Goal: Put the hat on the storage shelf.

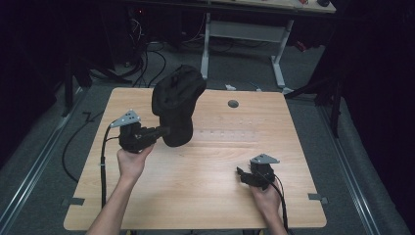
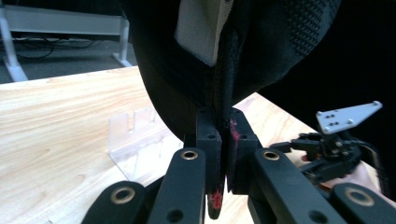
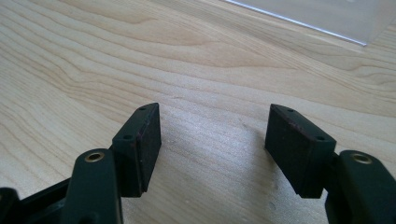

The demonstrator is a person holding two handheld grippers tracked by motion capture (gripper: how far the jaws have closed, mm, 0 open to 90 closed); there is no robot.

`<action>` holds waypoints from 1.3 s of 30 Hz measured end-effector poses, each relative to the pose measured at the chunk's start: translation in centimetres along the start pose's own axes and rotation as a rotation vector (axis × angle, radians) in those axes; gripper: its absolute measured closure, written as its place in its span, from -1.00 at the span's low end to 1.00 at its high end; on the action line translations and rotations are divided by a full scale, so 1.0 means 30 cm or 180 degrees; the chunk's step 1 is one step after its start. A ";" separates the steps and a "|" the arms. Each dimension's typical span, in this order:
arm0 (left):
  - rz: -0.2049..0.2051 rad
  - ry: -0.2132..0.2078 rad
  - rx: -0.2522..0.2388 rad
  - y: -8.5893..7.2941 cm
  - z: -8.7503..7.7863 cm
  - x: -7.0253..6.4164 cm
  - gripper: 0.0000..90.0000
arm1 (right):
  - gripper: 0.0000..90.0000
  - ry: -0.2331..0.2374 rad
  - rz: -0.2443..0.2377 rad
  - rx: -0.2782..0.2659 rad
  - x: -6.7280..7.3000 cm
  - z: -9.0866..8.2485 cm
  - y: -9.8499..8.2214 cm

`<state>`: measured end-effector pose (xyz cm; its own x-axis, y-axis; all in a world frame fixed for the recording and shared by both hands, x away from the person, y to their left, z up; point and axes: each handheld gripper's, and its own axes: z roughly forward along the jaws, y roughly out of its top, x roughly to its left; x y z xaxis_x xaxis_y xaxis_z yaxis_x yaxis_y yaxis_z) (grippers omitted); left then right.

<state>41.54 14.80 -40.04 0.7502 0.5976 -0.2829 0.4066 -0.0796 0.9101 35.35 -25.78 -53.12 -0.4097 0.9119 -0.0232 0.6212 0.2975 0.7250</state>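
Observation:
A black fabric cap (image 1: pixel 177 100) hangs above the far left part of the wooden table (image 1: pixel 195 191). My left gripper (image 1: pixel 164 131) is shut on its lower edge. In the left gripper view the two jaws (image 2: pixel 224 135) pinch a fold of the cap (image 2: pixel 280 42), whose inside shows a pale label and mesh. My right gripper (image 1: pixel 241 172) rests low over the table's front right, open. In the right gripper view its pads (image 3: pixel 212 140) stand apart over bare wood.
A clear acrylic stand (image 2: pixel 135 140) sits on the table under the cap, and its edge (image 3: pixel 336 16) lies ahead of the right gripper. A round grey grommet (image 1: pixel 233 104) marks the far side. Behind the table stand a desk's white legs (image 1: pixel 279 58) and floor cables.

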 end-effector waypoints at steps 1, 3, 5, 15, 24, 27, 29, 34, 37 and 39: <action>0.0027 0.0028 0.0014 0.005 0.007 0.003 0.92 | -0.20 -0.0002 0.0003 -0.0001 0.000 0.000 0.000; 0.0059 0.0066 0.0034 0.012 0.022 0.009 0.92 | -0.20 0.0000 -0.0001 0.0000 0.000 0.000 0.000; 0.0087 0.0106 0.0063 0.017 0.037 0.013 0.92 | -0.20 -0.0001 -0.0002 -0.0001 0.000 0.000 0.000; 0.0186 0.0209 0.0095 0.015 0.108 0.034 0.91 | -0.20 -0.0004 -0.0010 -0.0002 0.001 0.000 0.000; 0.0224 0.0295 0.0118 0.000 0.150 0.060 0.91 | -0.20 -0.0006 -0.0015 -0.0001 0.002 -0.001 0.000; 0.0272 0.0317 0.0134 -0.006 0.162 0.060 0.91 | -0.21 -0.0005 -0.0010 0.0000 0.003 -0.001 0.000; 0.0304 0.0339 0.0155 -0.010 0.170 0.060 0.91 | -0.21 -0.0001 -0.0030 -0.0003 0.001 -0.001 0.000; 0.0328 0.0371 0.0185 -0.022 0.186 0.060 0.91 | -0.21 0.0001 -0.0021 -0.0002 0.002 -0.001 0.000; 0.0317 0.0365 0.0214 -0.029 0.195 0.063 0.91 | -0.21 0.0003 -0.0023 -0.0003 0.003 -0.001 0.000; 0.0302 0.0358 0.0229 -0.037 0.200 0.065 0.91 | -0.21 -0.0002 -0.0030 -0.0004 0.002 0.000 0.000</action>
<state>45.67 11.26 -43.43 0.7255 0.6700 -0.1574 0.3761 -0.1943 0.9060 35.30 -25.73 -53.12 -0.4153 0.9092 -0.0305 0.6164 0.3059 0.7256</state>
